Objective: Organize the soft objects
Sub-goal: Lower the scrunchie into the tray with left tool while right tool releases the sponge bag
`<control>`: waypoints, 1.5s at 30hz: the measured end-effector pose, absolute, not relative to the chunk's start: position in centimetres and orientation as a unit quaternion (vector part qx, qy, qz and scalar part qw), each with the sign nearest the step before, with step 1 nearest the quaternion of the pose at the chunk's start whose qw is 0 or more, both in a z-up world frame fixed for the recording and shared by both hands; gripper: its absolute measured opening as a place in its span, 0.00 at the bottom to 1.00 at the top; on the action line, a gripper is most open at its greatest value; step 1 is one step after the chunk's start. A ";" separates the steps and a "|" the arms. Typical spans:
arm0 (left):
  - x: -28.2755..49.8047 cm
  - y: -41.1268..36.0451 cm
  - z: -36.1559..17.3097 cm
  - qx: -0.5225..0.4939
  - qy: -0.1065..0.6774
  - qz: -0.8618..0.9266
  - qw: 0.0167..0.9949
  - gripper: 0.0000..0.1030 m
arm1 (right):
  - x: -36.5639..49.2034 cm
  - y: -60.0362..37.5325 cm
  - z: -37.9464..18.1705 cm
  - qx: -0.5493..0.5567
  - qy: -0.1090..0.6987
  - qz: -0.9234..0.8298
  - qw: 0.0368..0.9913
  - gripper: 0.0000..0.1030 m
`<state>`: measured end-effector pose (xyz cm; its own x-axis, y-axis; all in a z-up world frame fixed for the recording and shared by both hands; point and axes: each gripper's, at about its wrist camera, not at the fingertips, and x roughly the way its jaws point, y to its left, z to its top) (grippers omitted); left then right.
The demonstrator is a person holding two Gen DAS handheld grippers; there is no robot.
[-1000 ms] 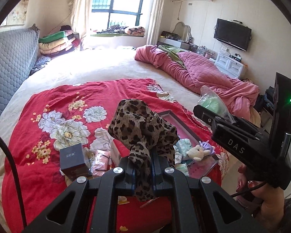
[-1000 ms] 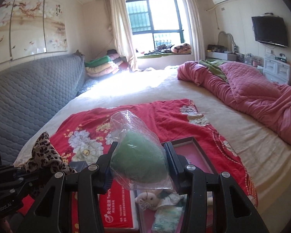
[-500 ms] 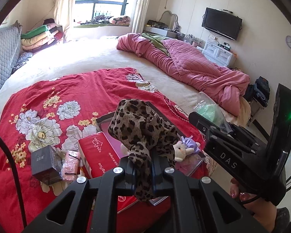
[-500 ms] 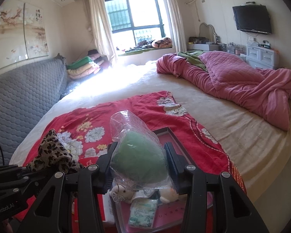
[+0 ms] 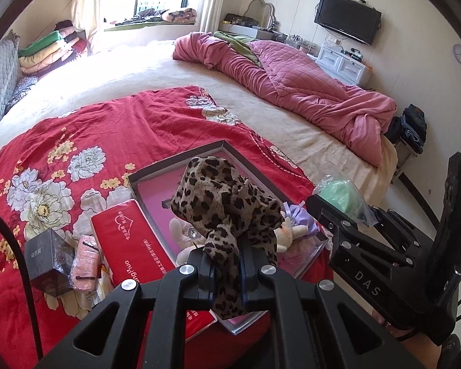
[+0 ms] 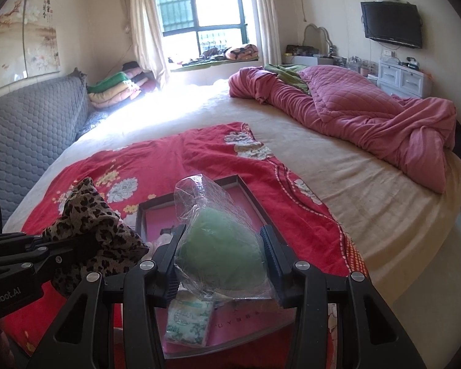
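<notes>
My left gripper [image 5: 226,264] is shut on a leopard-print cloth [image 5: 221,206], which bunches up above the fingers and hangs over the shallow pink-lined box [image 5: 156,184]. The cloth [image 6: 89,221] also shows at the left of the right wrist view. My right gripper [image 6: 221,255] is shut on a green soft item in a clear plastic bag [image 6: 221,246], held over the same box [image 6: 246,196]. That bag [image 5: 338,190] is visible at the right of the left wrist view. In the box lie a small plush toy [image 5: 289,233] and a tissue pack [image 6: 189,319].
The box rests on a red flowered blanket [image 5: 76,141] on a large bed. A red packet [image 5: 132,246], a dark cube box [image 5: 47,261] and a pink item [image 5: 84,258] lie left of the box. A pink quilt [image 5: 307,92] is heaped at the far right.
Both grippers have sunk and tilted down toward the box, which now fills more of each view. Both grips are unchanged.
</notes>
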<state>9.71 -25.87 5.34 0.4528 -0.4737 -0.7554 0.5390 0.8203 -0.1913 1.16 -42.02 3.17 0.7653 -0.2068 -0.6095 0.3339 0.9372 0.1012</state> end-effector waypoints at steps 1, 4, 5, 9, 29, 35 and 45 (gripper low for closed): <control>9.8 -26.1 5.0 0.041 0.433 -0.296 0.851 0.11 | 1.2 -42.3 2.8 0.106 0.316 -0.145 0.932 0.47; 10.0 -27.0 4.1 0.043 0.442 -0.300 0.844 0.11 | 1.3 -43.0 1.6 0.108 0.334 -0.148 0.925 0.47; 10.0 -27.2 3.8 0.046 0.444 -0.299 0.844 0.11 | 1.3 -43.1 1.3 0.111 0.337 -0.146 0.924 0.47; 10.4 -27.9 2.2 0.047 0.456 -0.300 0.836 0.11 | 1.9 -43.3 -0.5 0.112 0.359 -0.137 0.916 0.47; 13.3 -30.4 -1.1 0.060 0.490 -0.294 0.818 0.11 | 3.1 -42.9 -5.5 0.138 0.440 -0.114 0.880 0.47; 14.0 -31.3 -2.2 0.068 0.500 -0.293 0.812 0.11 | 3.3 -43.0 -6.5 0.138 0.449 -0.115 0.875 0.47; 14.7 -32.5 -3.0 0.088 0.500 -0.293 0.810 0.11 | 4.0 -42.7 -6.8 0.132 0.440 -0.106 0.882 0.48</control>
<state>14.74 -32.52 -2.97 0.3277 -0.3868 -0.8620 0.5630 0.8126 -0.1507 3.95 -42.66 -6.84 0.5904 -0.0699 -0.8041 0.3025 0.9428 0.1402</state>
